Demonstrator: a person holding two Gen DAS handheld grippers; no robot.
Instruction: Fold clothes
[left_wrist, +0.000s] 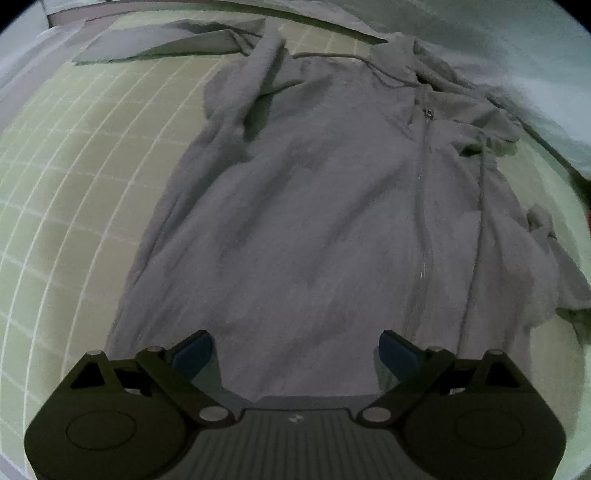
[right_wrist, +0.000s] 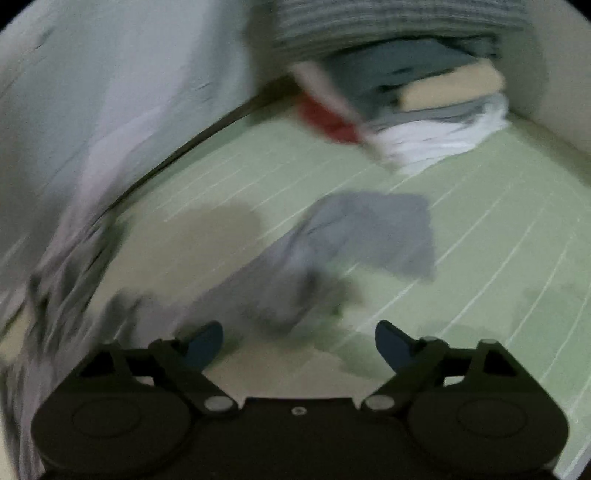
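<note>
Left to right: left gripper (left_wrist: 295, 352) jaws spread wide, empty, hovering over hem of grey zip-front fleece hoodie (left_wrist: 314, 206) spread flat on pale green gridded mat (left_wrist: 74, 177). Right gripper (right_wrist: 299, 345) jaws likewise apart, empty; grey sleeve (right_wrist: 354, 240) ahead, blurred. Folded clothes stack (right_wrist: 436, 110) beyond.

Home: gridded mat (left_wrist: 74, 155), clothes pile (right_wrist: 424, 110)
</note>
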